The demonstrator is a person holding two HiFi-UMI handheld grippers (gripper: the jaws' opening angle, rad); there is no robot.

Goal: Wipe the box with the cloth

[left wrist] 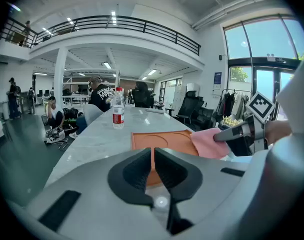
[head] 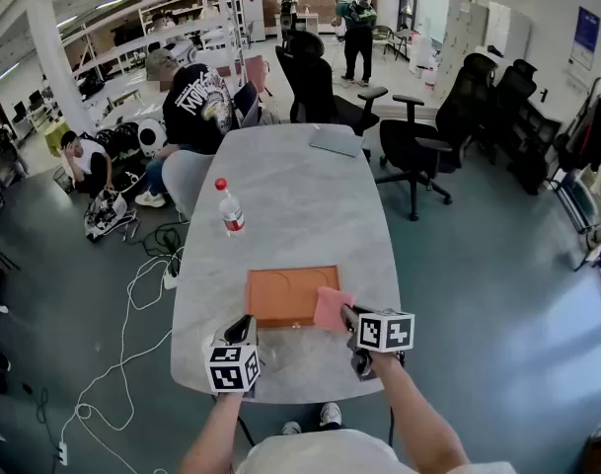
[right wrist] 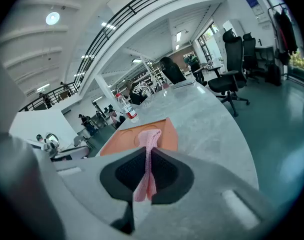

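A flat orange box (head: 285,294) lies on the grey table near its front edge. My right gripper (head: 351,316) is shut on a pink cloth (head: 332,308), which hangs against the box's right end. In the right gripper view the cloth (right wrist: 151,139) runs up between the pads (right wrist: 164,171), with the box (right wrist: 123,140) just beyond. My left gripper (head: 243,330) sits at the box's front left corner. In the left gripper view (left wrist: 152,154) its jaws stand together, the box (left wrist: 164,140) showing through the thin slit. The cloth (left wrist: 207,142) and the right gripper (left wrist: 229,134) appear at the right.
A water bottle with a red cap (head: 228,208) stands on the table (head: 300,200) beyond the box. A flat grey item (head: 336,141) lies at the far end. A person (head: 196,102) sits at the far left corner. Black office chairs (head: 423,136) stand to the right. Cables (head: 122,314) trail on the floor at left.
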